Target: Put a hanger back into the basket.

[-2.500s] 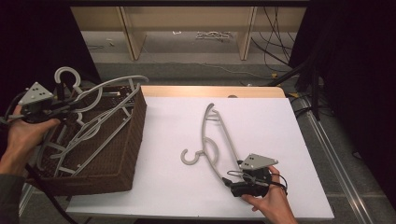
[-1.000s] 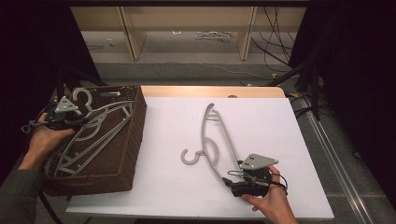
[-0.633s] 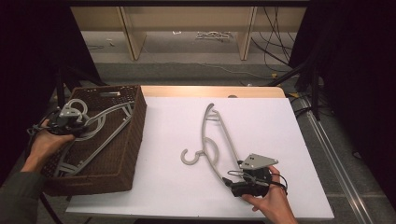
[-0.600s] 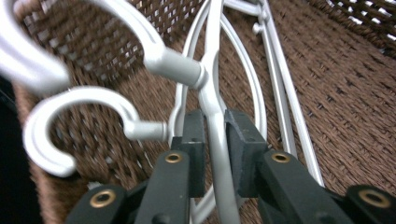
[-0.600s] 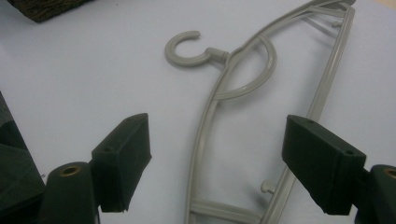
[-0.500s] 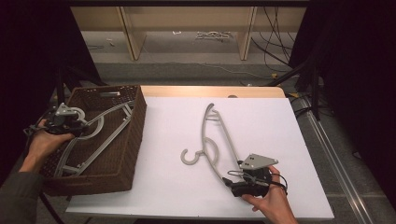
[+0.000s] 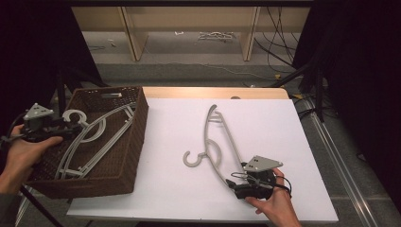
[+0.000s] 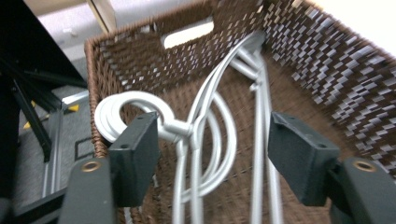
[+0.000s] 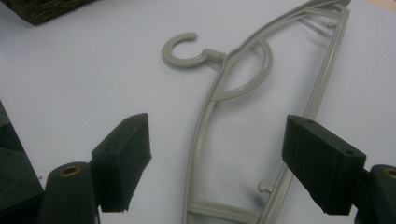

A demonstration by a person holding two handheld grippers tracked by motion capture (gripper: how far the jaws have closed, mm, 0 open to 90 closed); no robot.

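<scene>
Nowhere legible writing: hangers [image 7: 92,136], basket [image 7: 126,156]

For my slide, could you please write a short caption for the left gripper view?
Left gripper, jaws open, above grey hangers lying in a brown wicker basket.

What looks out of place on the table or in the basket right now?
Mostly tidy. The hangers lie inside the basket, but their hooks poke over its left rim. One hanger on the table lies flat, intact.
</scene>
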